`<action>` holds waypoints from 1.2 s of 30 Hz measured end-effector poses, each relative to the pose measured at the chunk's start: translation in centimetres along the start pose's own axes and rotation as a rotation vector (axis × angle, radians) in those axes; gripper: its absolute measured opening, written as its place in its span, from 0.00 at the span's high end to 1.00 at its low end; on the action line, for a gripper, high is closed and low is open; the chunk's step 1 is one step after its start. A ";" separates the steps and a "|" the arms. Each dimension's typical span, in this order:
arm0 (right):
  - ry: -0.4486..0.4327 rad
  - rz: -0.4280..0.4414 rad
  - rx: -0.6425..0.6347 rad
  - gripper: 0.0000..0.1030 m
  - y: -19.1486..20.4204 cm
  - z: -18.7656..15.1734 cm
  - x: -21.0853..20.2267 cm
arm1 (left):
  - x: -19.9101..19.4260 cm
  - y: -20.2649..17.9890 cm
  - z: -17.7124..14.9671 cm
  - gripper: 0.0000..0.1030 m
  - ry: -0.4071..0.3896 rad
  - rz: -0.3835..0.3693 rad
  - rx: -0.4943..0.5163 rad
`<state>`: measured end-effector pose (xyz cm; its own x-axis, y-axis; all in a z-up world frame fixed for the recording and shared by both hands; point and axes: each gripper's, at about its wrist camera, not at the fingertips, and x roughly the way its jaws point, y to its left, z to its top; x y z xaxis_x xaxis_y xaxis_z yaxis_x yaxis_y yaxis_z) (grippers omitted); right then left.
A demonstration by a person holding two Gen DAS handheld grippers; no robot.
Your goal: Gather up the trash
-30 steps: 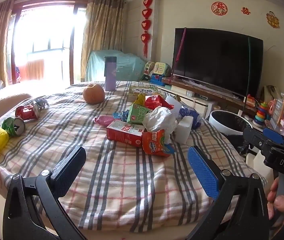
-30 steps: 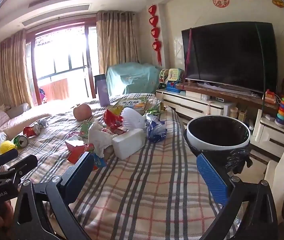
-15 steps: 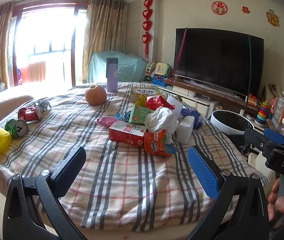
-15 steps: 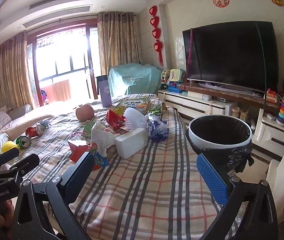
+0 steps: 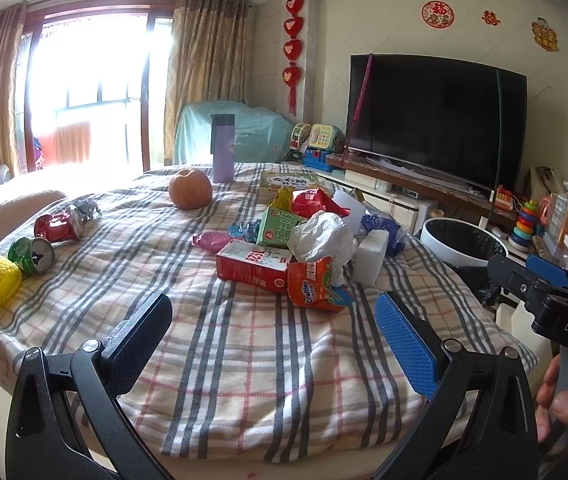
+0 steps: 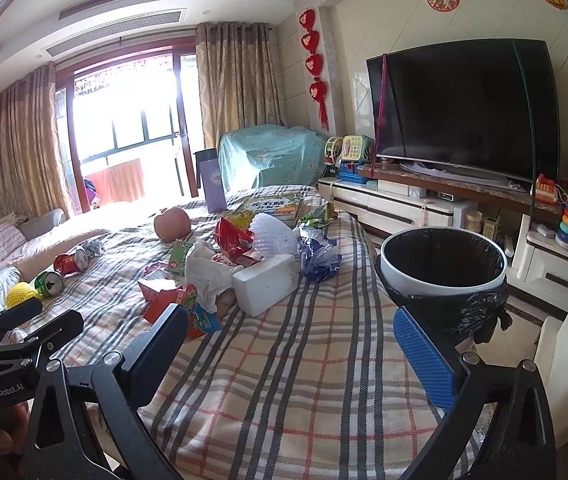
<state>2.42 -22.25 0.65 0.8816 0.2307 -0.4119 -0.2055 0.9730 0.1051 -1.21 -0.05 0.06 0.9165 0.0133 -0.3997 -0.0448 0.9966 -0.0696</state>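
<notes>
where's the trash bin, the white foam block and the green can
trash bin [image 6: 442, 286], right wrist view, on the white outer wall near the rim
white foam block [image 6: 265, 284], right wrist view, on its long front face
green can [image 5: 31, 255], left wrist view, on its crushed side by the silver top

Bright balcony window [image 5: 96, 92] far left, tan curtains [image 5: 204, 72] beside. Dark television [image 5: 436, 120] on right wall above low white cabinet [image 6: 396, 204]. Red heart ornaments [image 5: 293, 44] hang between.
</notes>
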 end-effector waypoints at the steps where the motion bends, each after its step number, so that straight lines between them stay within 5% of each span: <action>1: 0.001 0.001 0.000 0.00 0.1 0.0 0.0 | 0.0 -0.1 0.0 0.00 0.000 0.001 0.000; 36: 0.051 0.039 0.023 0.00 -0.5 -0.1 1.6 | 1.2 -0.3 -0.5 0.00 0.031 -0.004 0.009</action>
<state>3.87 -22.34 -0.14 0.8500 0.2695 -0.4526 -0.2294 0.9628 0.1424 -0.31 -0.41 -0.83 0.9038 0.0073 -0.4278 -0.0379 0.9973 -0.0629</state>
